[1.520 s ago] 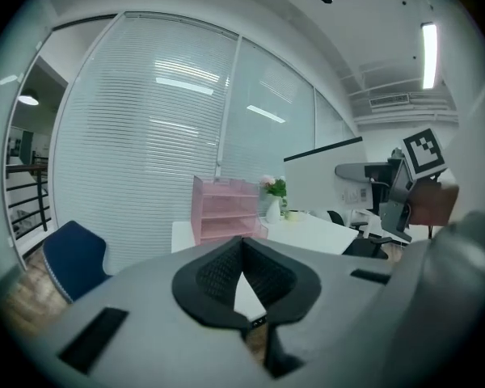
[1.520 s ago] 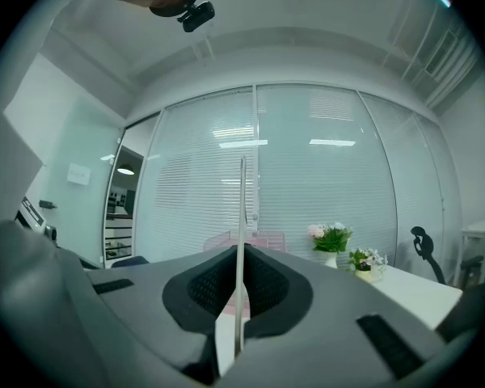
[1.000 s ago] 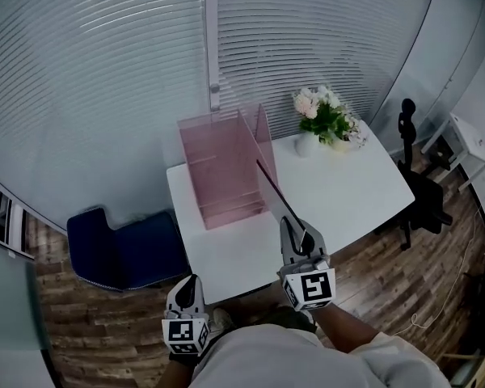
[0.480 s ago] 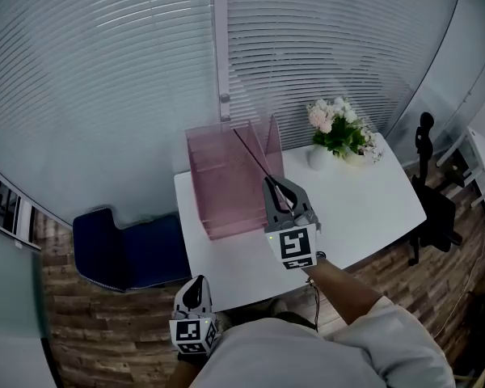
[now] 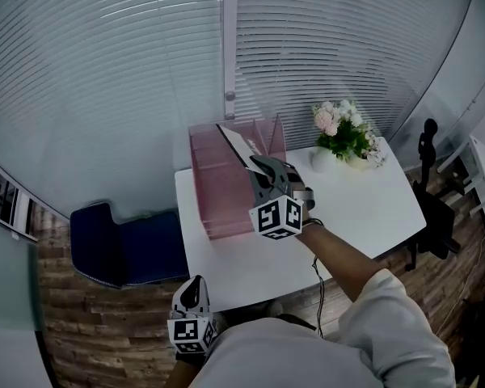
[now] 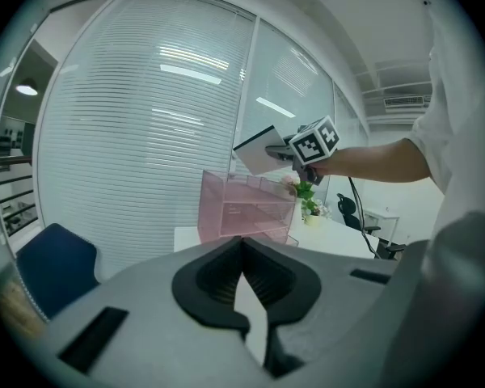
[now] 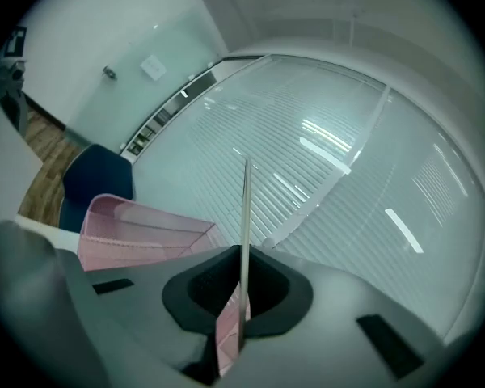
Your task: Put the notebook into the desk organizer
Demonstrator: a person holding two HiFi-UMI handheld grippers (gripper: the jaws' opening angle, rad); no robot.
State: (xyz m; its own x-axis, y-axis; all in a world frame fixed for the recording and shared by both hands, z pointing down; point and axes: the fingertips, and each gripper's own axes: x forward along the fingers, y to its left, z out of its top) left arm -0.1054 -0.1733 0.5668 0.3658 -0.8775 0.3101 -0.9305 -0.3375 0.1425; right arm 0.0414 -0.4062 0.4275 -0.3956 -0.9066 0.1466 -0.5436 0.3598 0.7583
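The pink see-through desk organizer point(image 5: 223, 186) stands at the back left of the white table point(image 5: 364, 204). My right gripper point(image 5: 257, 166) is shut on a thin notebook point(image 5: 241, 145), holding it tilted in the air above the organizer's open top. In the right gripper view the notebook point(image 7: 245, 217) shows edge-on between the jaws, with the organizer point(image 7: 137, 233) below left. My left gripper point(image 5: 191, 286) hangs low off the table's near edge, shut and holding nothing. The left gripper view looks up at the organizer point(image 6: 246, 212), the notebook point(image 6: 259, 152) and the right gripper point(image 6: 287, 153).
A vase of flowers point(image 5: 345, 132) stands at the table's back right. A blue chair point(image 5: 121, 245) sits left of the table, a black office chair point(image 5: 432, 208) to its right. A glass wall with blinds point(image 5: 145, 63) runs behind.
My right gripper has carried the notebook up and away from me, from the table's middle to above the organizer, and the notebook has tipped over. The left gripper has stayed low.
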